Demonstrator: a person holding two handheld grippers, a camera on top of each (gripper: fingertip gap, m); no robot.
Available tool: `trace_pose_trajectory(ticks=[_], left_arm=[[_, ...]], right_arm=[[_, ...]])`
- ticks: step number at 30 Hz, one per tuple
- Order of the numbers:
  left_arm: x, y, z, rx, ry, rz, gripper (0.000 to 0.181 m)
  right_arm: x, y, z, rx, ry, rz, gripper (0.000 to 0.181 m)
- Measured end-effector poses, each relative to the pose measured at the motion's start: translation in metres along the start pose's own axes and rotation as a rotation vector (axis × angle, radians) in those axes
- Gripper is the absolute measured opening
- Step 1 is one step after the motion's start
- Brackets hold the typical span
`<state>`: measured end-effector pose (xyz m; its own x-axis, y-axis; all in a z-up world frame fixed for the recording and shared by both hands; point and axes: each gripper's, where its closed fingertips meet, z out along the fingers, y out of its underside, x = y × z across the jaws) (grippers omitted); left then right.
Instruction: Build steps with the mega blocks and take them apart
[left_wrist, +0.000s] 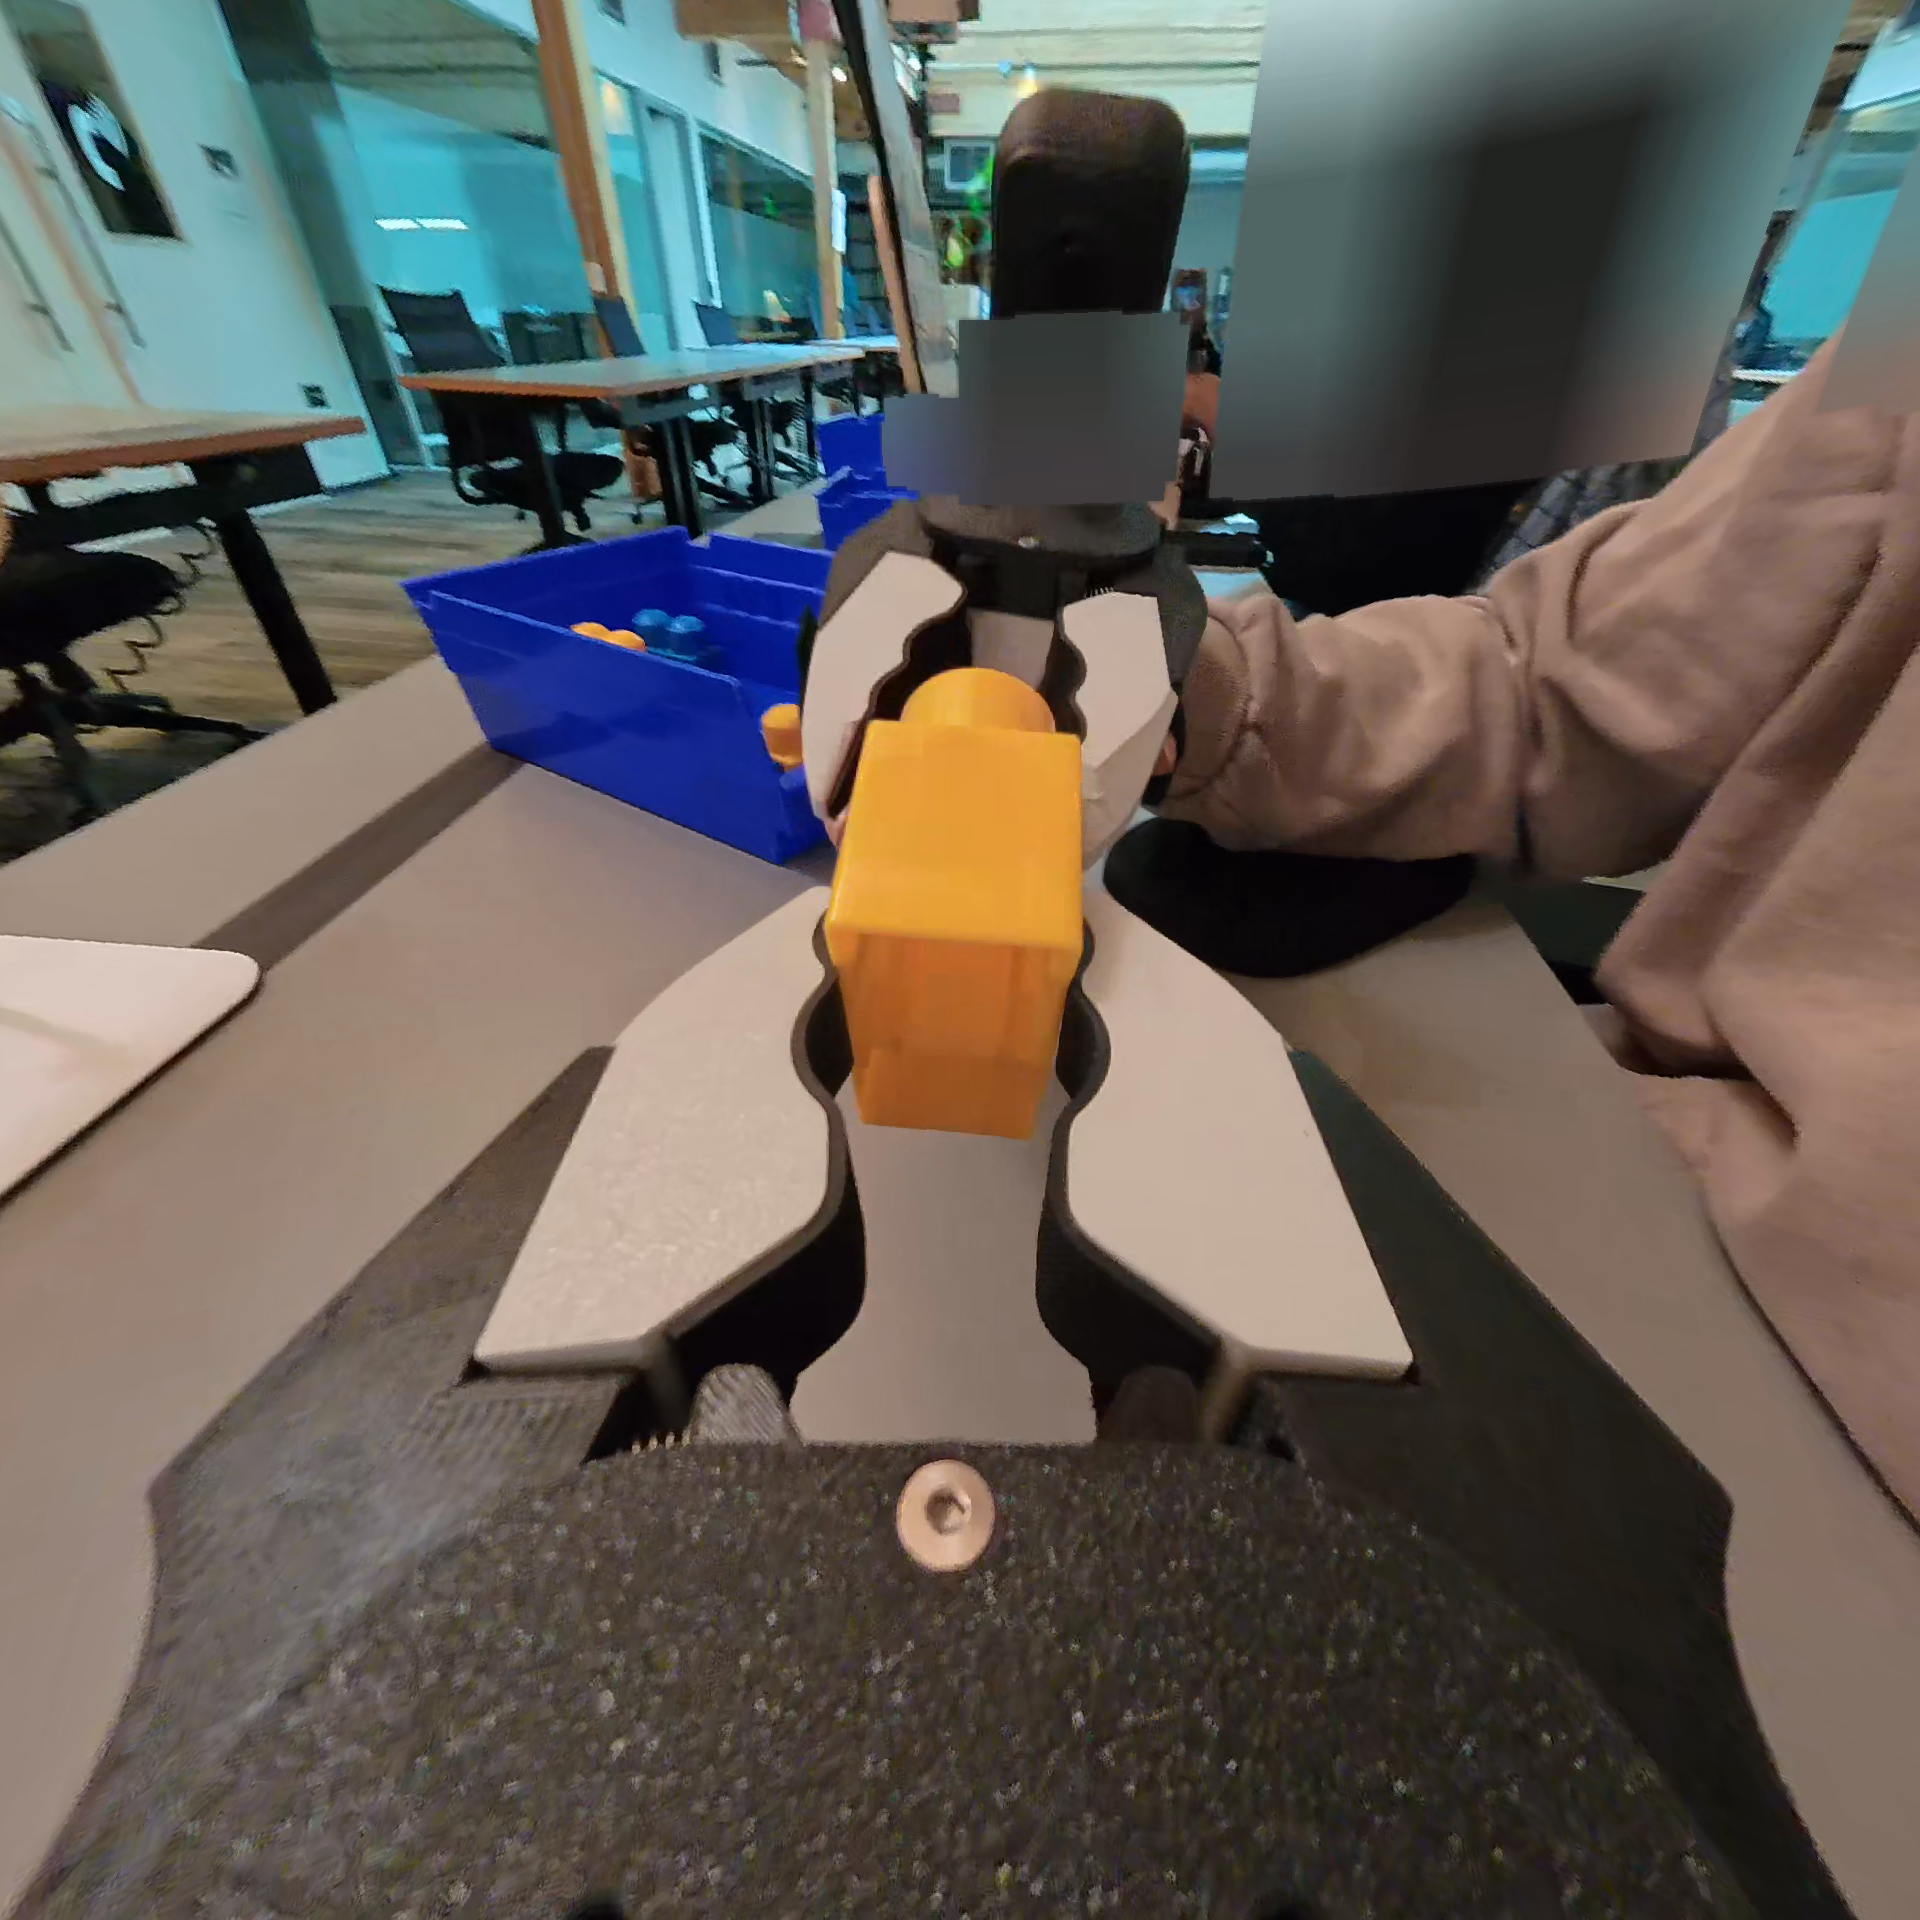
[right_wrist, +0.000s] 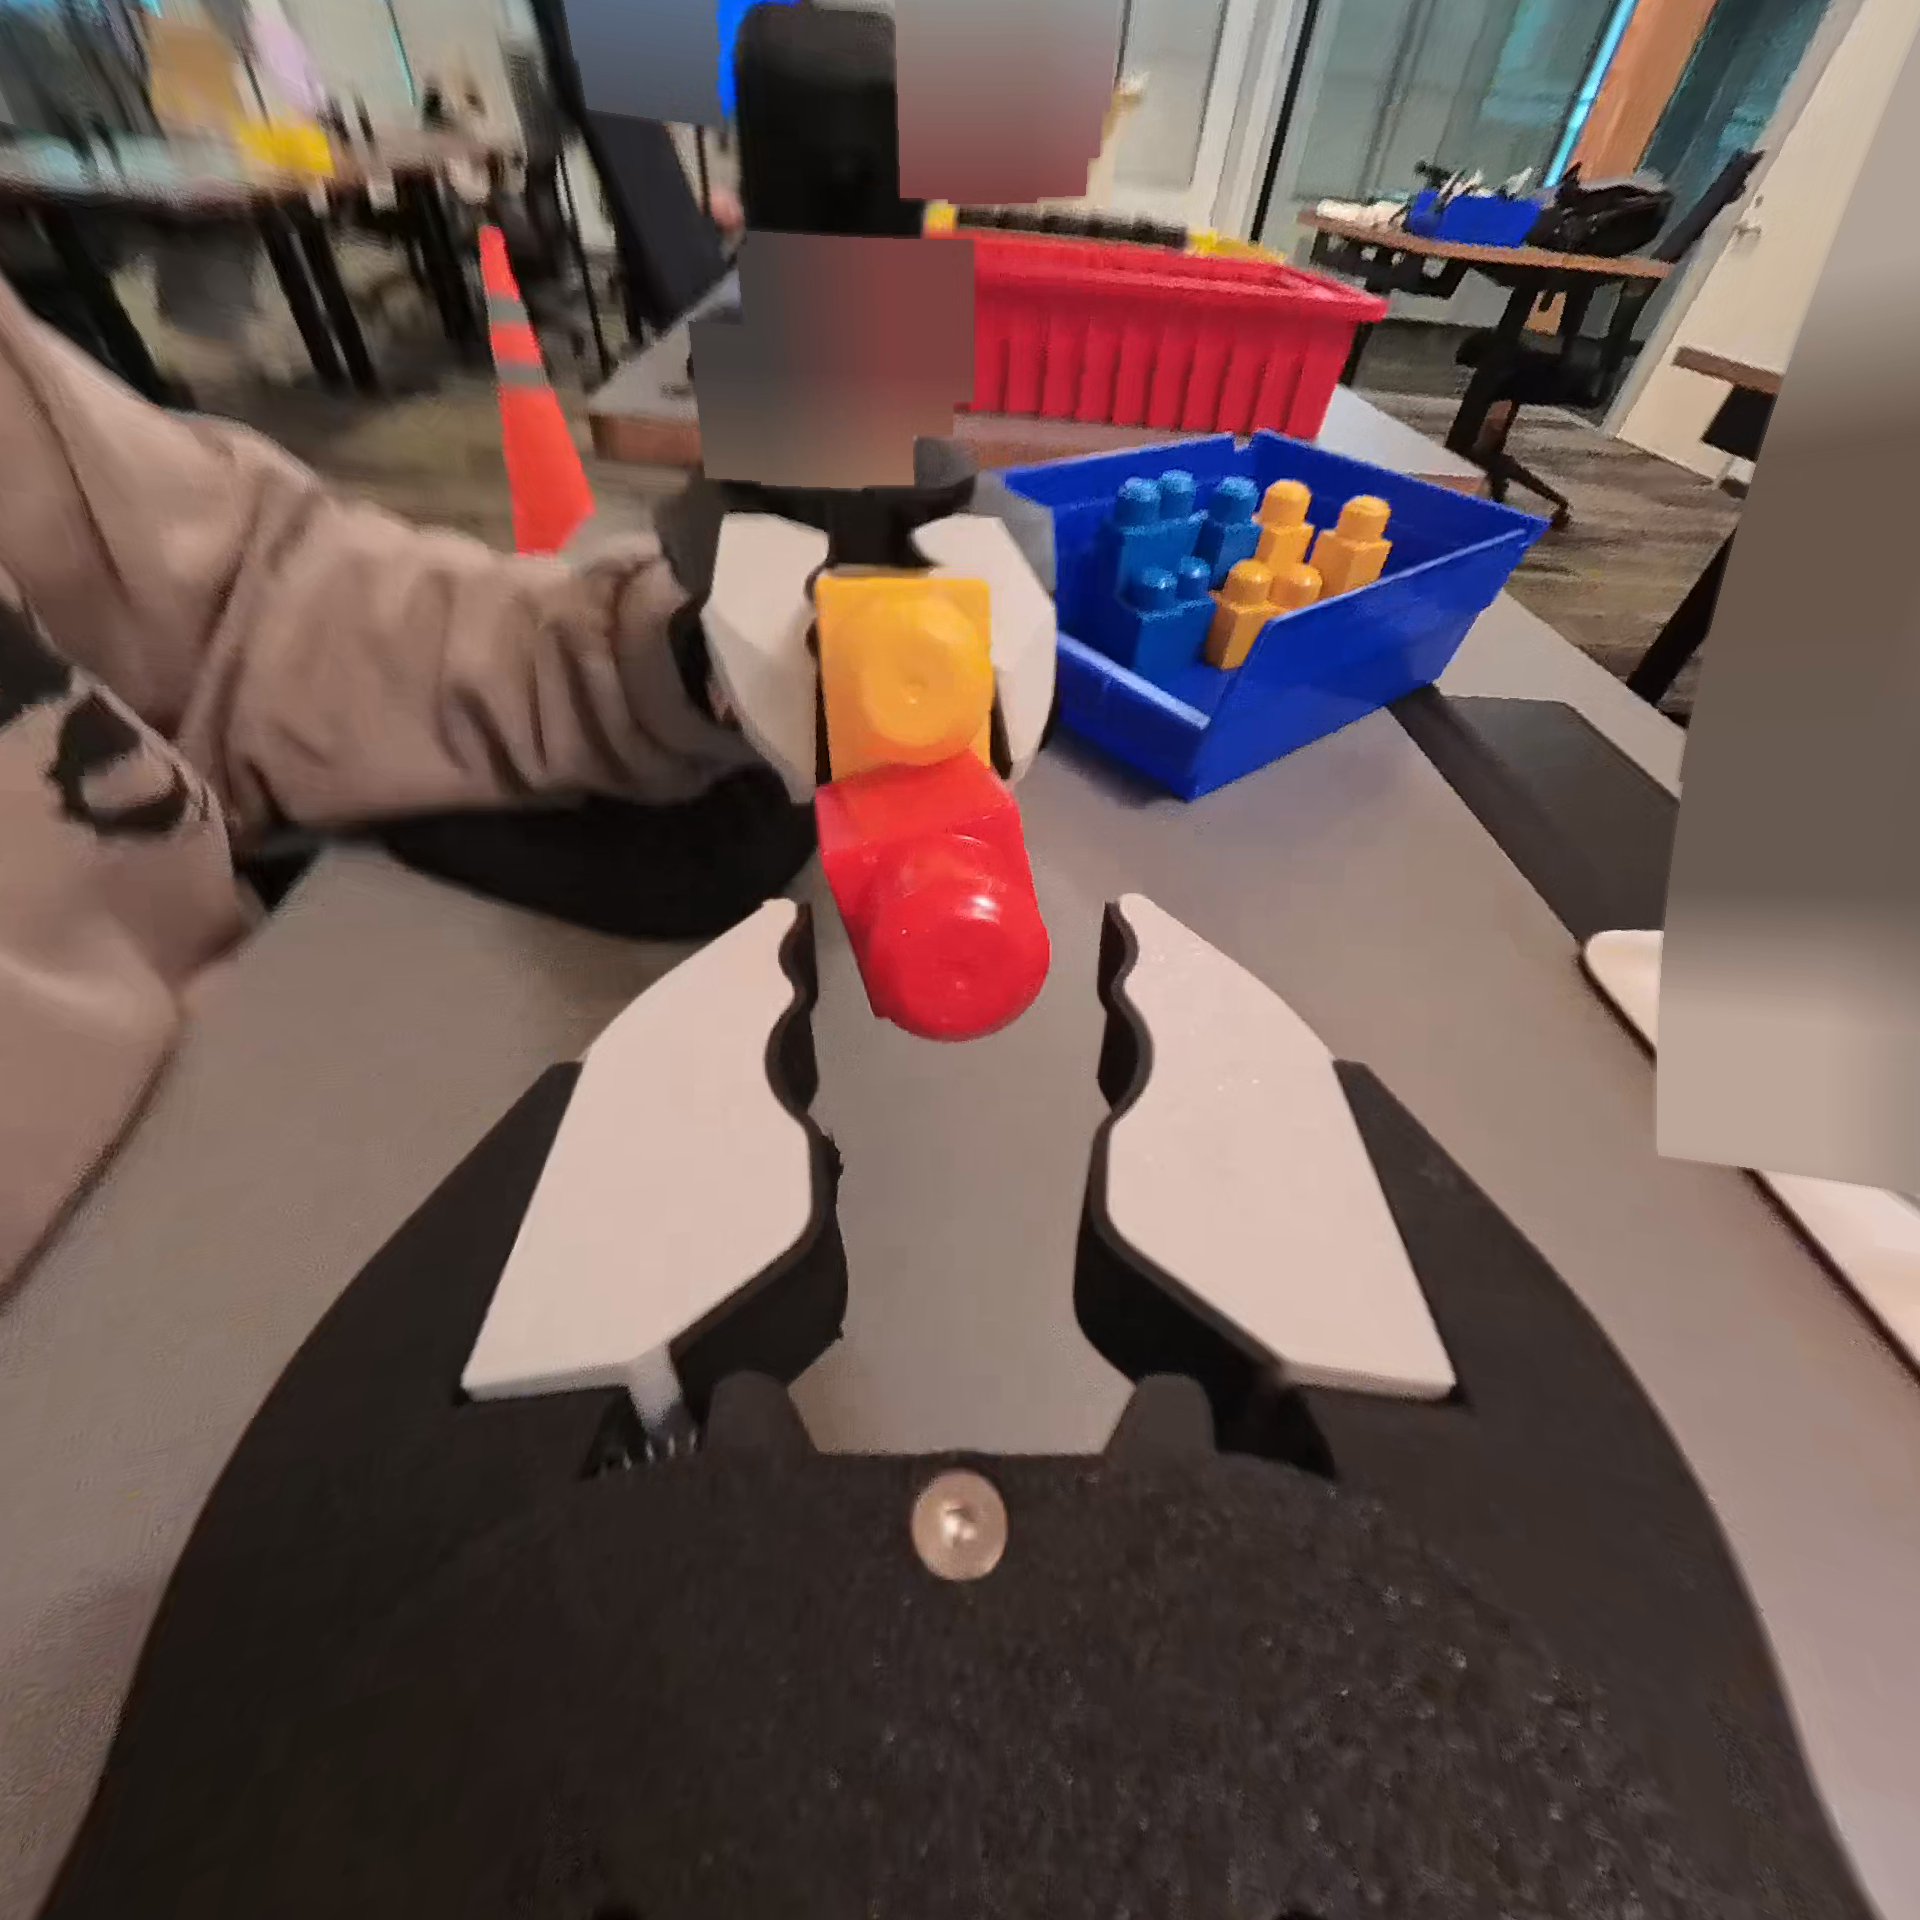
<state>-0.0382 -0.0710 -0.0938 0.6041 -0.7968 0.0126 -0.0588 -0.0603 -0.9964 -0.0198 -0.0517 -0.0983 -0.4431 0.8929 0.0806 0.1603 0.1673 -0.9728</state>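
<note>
– Two blocks are up in the air, well above the table: a chunky orange plastic mega block (left_wrist: 956, 935) and, just under it, a glossy red plastic mega block (right_wrist: 935, 904). Both rounded studs point toward the right wrist camera.

– Who has them?

– The left gripper (left_wrist: 954, 935) is clenched on the orange one's flat sides. I'd say that grip leaves the stud end free for the other tool. The red one touches the orange one's lower face. Since nothing else carries it, I judge they are clipped together, though the joint itself is hidden.

– And the right gripper (right_wrist: 956, 912)?

– Released. Its grey fingers stand apart on either side of the red stud, with a gap on both sides. It looks lined up either to clamp on and pull, or freshly let go; I cannot tell which.

– Spare pieces?

– Off to the side, an open blue plastic bin (right_wrist: 1299, 665) on the grey table (right_wrist: 1299, 935) holds standing blue and orange blocks (right_wrist: 1236, 561), within easy reach.
</note>
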Motion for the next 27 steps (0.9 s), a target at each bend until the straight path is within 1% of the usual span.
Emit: trace_pose_trajectory(ticks=[2, 4, 8, 13, 15, 18, 22, 25, 27], left_arm=[[0.003, 0.005, 0.000, -0.029, 0.032, -0.018, 0.038], [0.004, 0.010, 0.001, -0.050, 0.046, -0.035, 0.038], [0.003, 0.014, 0.001, -0.064, 0.059, -0.065, 0.038], [-0.002, 0.016, -0.002, -0.067, 0.041, -0.068, 0.037], [-0.009, 0.014, -0.006, -0.054, 0.000, -0.055, 0.038], [-0.018, 0.008, -0.013, -0.019, -0.053, -0.037, 0.038], [-0.028, 0.005, -0.015, 0.000, -0.121, -0.015, 0.038], [-0.038, 0.004, -0.017, 0.012, -0.192, 0.006, 0.038], [-0.042, 0.004, -0.019, 0.016, -0.223, 0.012, 0.038]], right_arm=[[-0.002, 0.003, -0.003, -0.030, 0.005, -0.053, 0.052], [-0.002, 0.003, -0.006, -0.019, 0.016, -0.084, 0.049], [-0.009, 0.011, -0.008, -0.042, -0.008, -0.130, 0.033], [-0.006, 0.011, -0.008, -0.040, 0.008, -0.104, 0.032], [0.000, 0.010, -0.019, -0.054, 0.009, -0.066, 0.031], [0.016, 0.012, -0.050, -0.113, 0.083, -0.064, 0.032], [0.050, 0.009, -0.113, -0.216, 0.290, -0.065, 0.032], [0.081, 0.013, -0.172, -0.387, 0.458, -0.054, 0.032], [0.102, 0.023, -0.216, -0.540, 0.540, -0.024, 0.032]])
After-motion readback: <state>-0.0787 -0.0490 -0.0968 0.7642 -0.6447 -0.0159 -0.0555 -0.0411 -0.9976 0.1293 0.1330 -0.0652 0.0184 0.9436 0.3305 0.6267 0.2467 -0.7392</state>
